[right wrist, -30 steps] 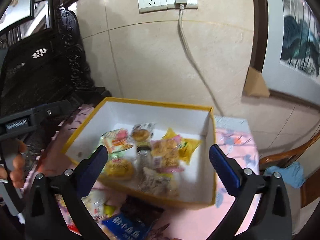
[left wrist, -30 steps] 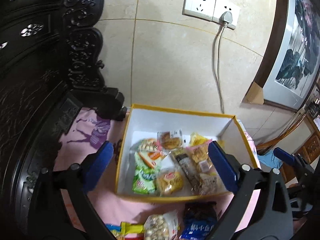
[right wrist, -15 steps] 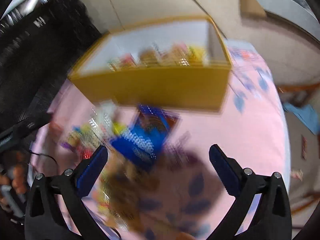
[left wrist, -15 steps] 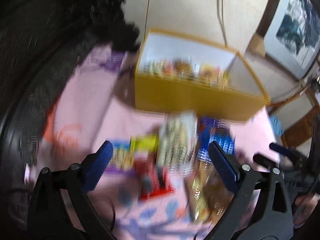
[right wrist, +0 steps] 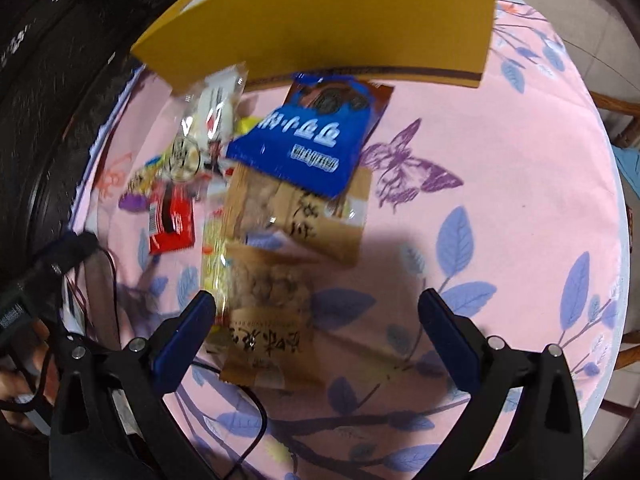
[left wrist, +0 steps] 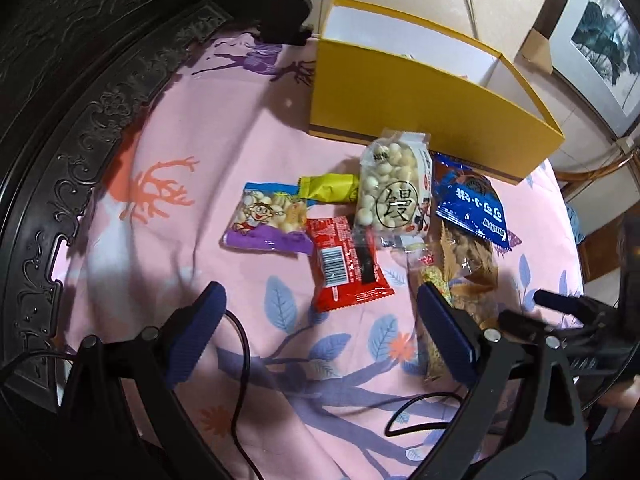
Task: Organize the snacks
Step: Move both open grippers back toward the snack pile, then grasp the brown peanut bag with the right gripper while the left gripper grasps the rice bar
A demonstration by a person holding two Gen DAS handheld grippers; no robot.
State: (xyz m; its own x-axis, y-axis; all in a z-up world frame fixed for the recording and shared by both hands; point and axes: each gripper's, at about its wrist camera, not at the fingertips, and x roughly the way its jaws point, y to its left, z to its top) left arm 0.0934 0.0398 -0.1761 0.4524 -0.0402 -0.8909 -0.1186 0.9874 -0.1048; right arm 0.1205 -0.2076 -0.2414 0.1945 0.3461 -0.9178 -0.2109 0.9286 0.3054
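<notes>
Loose snack packs lie on the pink cloth in front of a yellow box (left wrist: 420, 112) (right wrist: 360, 20). Among them are a red packet (left wrist: 344, 264) (right wrist: 170, 220), a clear bag of white balls (left wrist: 394, 188), a purple-edged bag (left wrist: 268, 220), a small yellow pack (left wrist: 330, 188), a blue cookie pack (left wrist: 472, 204) (right wrist: 308, 140) and brown paper packs (right wrist: 296, 216) (right wrist: 264, 320). My left gripper (left wrist: 320, 336) is open, just short of the red packet. My right gripper (right wrist: 316, 336) is open over the nearest brown pack.
Dark carved wooden furniture (left wrist: 80, 80) curves along the left of the table. A black cable (left wrist: 240, 360) trails over the cloth near me. The right half of the pink floral cloth (right wrist: 500, 200) is bare. A framed picture (left wrist: 600, 36) leans on the tiled wall.
Both grippers have pulled back and tipped down from above the box to the loose packs in front of it. Both stay open.
</notes>
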